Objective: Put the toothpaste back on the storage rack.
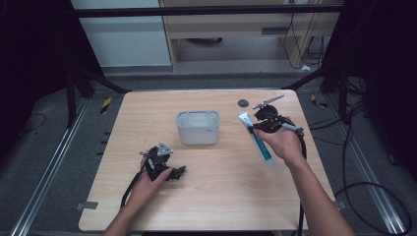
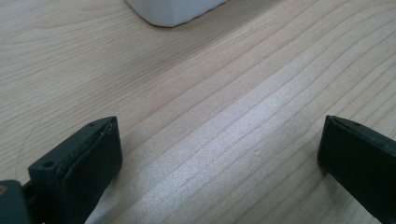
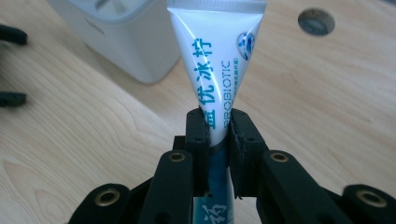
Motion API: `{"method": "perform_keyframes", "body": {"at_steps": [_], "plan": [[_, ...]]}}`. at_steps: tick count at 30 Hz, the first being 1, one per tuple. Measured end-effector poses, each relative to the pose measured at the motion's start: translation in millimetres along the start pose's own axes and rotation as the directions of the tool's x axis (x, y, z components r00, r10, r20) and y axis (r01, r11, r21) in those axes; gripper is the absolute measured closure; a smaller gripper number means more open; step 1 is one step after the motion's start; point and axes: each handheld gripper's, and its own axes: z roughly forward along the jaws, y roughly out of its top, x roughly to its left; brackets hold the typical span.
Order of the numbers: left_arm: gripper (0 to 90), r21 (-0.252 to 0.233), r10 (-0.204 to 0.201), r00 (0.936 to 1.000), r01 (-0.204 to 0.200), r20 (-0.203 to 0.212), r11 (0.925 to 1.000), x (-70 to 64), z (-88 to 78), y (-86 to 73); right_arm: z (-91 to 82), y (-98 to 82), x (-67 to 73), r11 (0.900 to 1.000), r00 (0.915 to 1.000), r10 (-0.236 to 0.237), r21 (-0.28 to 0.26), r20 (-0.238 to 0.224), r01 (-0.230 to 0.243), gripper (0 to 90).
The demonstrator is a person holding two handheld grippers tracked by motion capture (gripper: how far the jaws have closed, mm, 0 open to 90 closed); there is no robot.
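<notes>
White-and-teal tube point(image 1: 256, 137) pinched in the right gripper point(image 1: 260, 128), jaws clamped across its middle, crimped end pointing away from the hand, cap end toward the wrist; it hangs over the right half of the wooden table point(image 1: 216, 201), just right of the pale grey bin point(image 1: 197, 127). Likely step: carry it over and drop it into that bin. To do it well, I'd clear the bin's near rim with the tube's long end first, tip the crimped end down, and let go only once it is inside the walls, since the tube is long and could bridge the rim or knock the bin. Left gripper point(image 1: 172, 173) rests low on the table, jaws spread wide with nothing between them, well apart from the path. Open board lies between tube and bin; dark round plug point(image 1: 243, 103) sits near the far edge.
</notes>
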Motion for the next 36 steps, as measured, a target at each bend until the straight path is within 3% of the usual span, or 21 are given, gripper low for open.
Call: {"method": "perform_keyframes", "body": {"at_steps": [10, 27, 36], "plan": [[0.0, -0.003, -0.006, 1.0000, 0.006, 0.001, 1.0000, -0.4, 0.2, -0.1, -16.5, 18.3, 6.9, 0.989, 1.0000, 0.000, -0.147, -0.008, -0.001, 79.5], [0.0, -0.002, -0.002, 1.0000, 0.002, 0.001, 1.0000, -0.1, 0.2, 0.0, -27.4, 39.4, 14.7, 0.966, 0.9994, 0.034, -0.256, 0.010, -0.030, 79.4], [0.0, -0.002, -0.002, 1.0000, 0.002, 0.001, 1.0000, -0.1, 0.2, 0.0, -33.9, 55.5, 25.3, 0.941, 0.9970, 0.055, -0.338, 0.054, -0.034, 79.3]]}}
